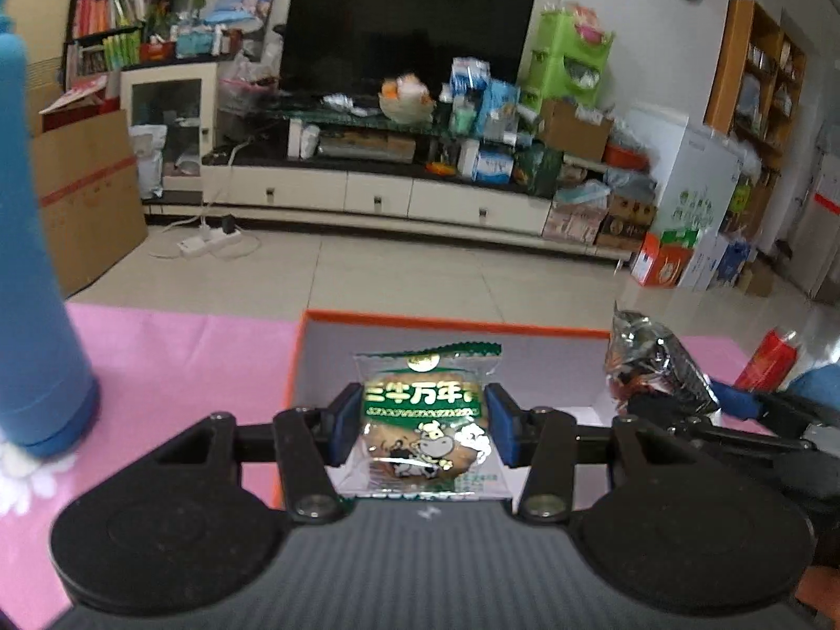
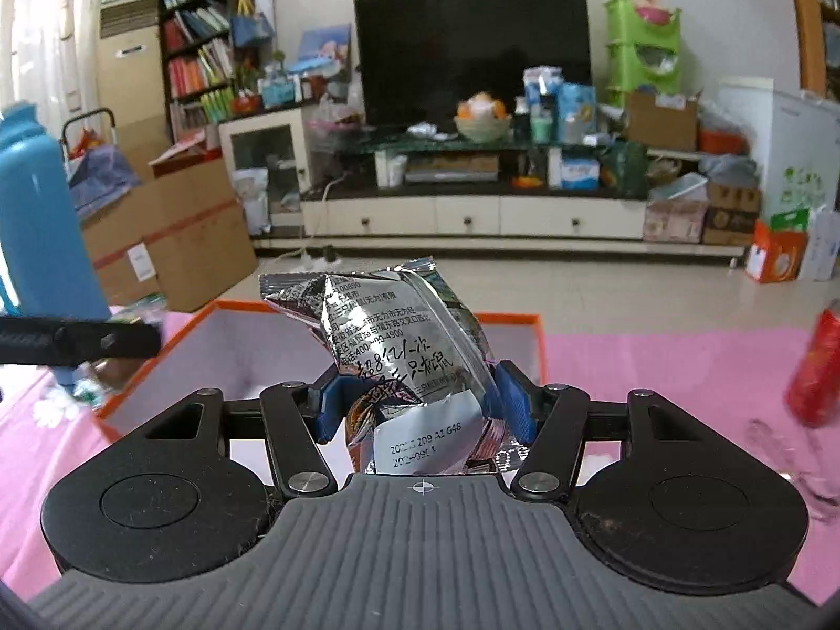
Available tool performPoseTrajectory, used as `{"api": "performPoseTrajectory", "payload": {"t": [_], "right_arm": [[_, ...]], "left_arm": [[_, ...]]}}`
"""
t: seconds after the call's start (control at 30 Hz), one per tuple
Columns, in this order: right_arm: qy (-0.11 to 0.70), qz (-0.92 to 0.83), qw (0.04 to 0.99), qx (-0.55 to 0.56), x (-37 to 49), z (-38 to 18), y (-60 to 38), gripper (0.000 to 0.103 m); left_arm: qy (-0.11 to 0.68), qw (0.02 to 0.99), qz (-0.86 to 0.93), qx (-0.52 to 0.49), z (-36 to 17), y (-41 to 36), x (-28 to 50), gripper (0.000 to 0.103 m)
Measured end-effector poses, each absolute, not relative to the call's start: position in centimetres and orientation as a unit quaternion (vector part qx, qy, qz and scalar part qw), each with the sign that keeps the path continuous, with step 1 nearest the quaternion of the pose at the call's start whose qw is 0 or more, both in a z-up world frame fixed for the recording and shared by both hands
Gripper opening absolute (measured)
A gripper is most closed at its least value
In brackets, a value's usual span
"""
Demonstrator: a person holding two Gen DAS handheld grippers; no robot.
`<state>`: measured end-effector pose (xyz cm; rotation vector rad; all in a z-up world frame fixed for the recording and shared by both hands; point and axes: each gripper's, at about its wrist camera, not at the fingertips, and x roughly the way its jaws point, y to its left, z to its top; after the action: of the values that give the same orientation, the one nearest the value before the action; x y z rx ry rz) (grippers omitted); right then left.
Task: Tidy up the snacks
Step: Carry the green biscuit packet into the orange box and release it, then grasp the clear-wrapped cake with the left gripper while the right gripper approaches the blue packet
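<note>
My left gripper (image 1: 422, 422) is shut on a green and clear biscuit packet (image 1: 426, 420) with a cartoon cow, held over the open orange-rimmed box (image 1: 451, 321). My right gripper (image 2: 417, 401) is shut on a crinkled silver snack bag (image 2: 399, 336) with black handwriting, held over the same box (image 2: 236, 310). In the left wrist view the silver bag (image 1: 656, 362) and the right gripper (image 1: 682, 399) show at the box's right edge. In the right wrist view part of the left gripper (image 2: 79, 341) shows at the left.
The box sits on a pink cloth (image 1: 184, 346). A tall blue bottle (image 1: 37, 262) stands at the left, also in the right wrist view (image 2: 37, 220). A red can (image 1: 769, 357) stands at the right, blurred in the right wrist view (image 2: 819, 373). A living room lies beyond.
</note>
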<state>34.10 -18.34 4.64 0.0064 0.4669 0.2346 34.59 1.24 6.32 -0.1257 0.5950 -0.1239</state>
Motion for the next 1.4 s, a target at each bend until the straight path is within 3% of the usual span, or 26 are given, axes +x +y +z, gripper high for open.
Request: {"api": "performPoseTrajectory", "payload": {"t": [0.2, 0.27, 0.33, 0.4, 0.47, 0.53, 0.83, 1.13, 1.4], "right_arm": [[0.236, 0.123, 0.962, -0.057, 36.1, 2.8, -15.6, 0.028], [0.261, 0.133, 0.954, -0.060, 36.8, 1.7, -15.2, 0.029], [0.273, 0.136, 0.951, -0.047, 37.0, 1.1, -15.4, 0.030], [0.264, 0.136, 0.955, -0.022, 36.6, 1.5, -16.2, 0.032], [0.247, 0.135, 0.960, -0.002, 36.0, 2.5, -17.1, 0.051], [0.229, 0.132, 0.964, 0.019, 34.8, 3.6, -18.0, 0.060], [0.231, 0.139, 0.961, 0.065, 25.5, 4.8, -21.7, 0.077], [0.334, 0.100, 0.922, 0.168, 14.1, -3.1, -27.2, 0.078], [0.319, 0.047, 0.925, 0.202, 13.7, -3.2, -31.3, 0.080]], "left_arm": [[0.324, 0.943, -0.043, -0.054, 2.7, 0.6, 37.5, 0.049], [0.327, 0.943, -0.037, -0.054, 2.4, 1.0, 37.3, 0.052], [0.316, 0.947, -0.033, -0.050, 3.0, 1.3, 36.6, 0.062], [0.305, 0.951, -0.024, -0.038, 3.8, 1.5, 35.6, 0.063], [0.296, 0.954, -0.023, -0.035, 4.7, 1.9, 33.9, 0.064], [0.287, 0.957, -0.026, -0.036, 5.4, 2.3, 31.1, 0.067], [0.318, 0.948, -0.024, -0.027, 2.7, 1.6, 16.6, 0.072], [0.382, 0.924, -0.010, -0.030, -2.0, -0.7, 8.0, 0.074], [0.384, 0.921, 0.053, -0.040, -1.7, 1.6, 9.9, 0.075]]}}
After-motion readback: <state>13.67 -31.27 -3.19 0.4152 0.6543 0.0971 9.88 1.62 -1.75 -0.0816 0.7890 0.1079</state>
